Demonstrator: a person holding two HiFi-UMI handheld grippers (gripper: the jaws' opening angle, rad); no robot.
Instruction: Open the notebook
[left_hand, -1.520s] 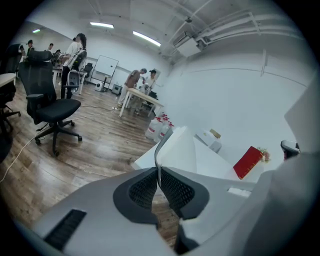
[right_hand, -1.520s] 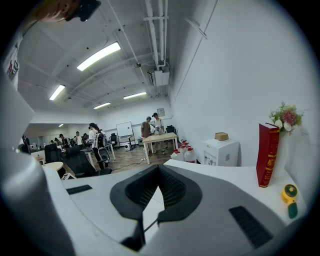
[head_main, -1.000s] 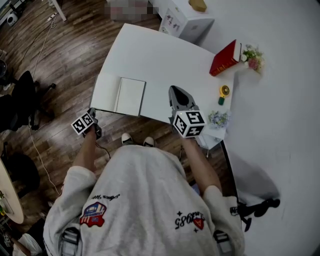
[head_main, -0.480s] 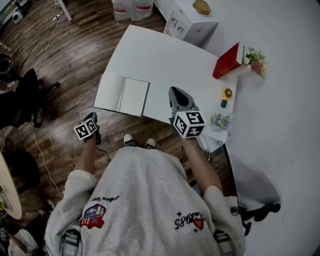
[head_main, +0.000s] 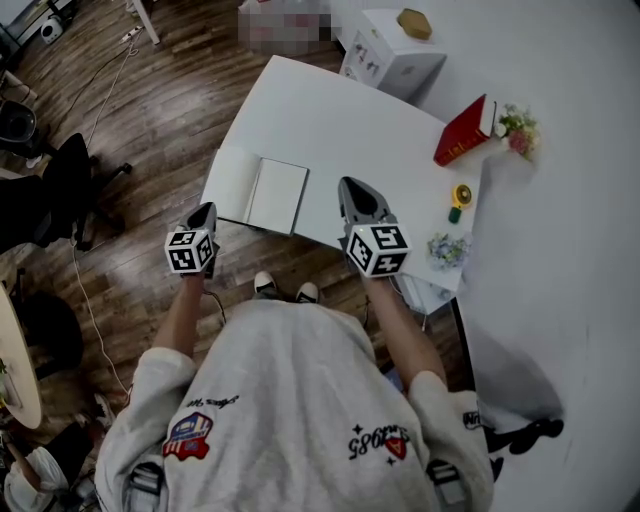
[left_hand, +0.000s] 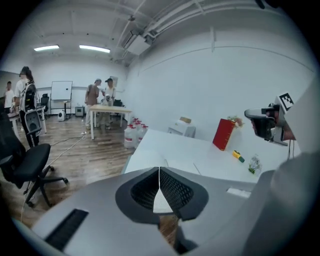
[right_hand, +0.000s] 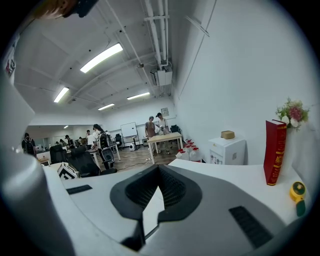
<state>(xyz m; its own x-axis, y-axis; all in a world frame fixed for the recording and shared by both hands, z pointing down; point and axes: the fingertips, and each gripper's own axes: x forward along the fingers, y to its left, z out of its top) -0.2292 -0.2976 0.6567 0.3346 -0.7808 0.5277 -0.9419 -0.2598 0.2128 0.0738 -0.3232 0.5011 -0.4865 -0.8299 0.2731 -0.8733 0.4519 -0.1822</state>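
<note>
White table (head_main: 330, 120): notebook (head_main: 264, 192) open; left tool (head_main: 206, 213), right tool (head_main: 351, 186) pressed together, empty.

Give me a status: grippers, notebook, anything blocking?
Left gripper shut, empty. Right gripper shut, empty. Notebook lying open on table, untouched. Nothing blocking.

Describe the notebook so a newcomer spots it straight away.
Take the white table. At its near left edge, just ahead of the left gripper, lies the notebook. It alone lies flat and open, pale pages up, whereas the red book stands upright by the wall.
</note>
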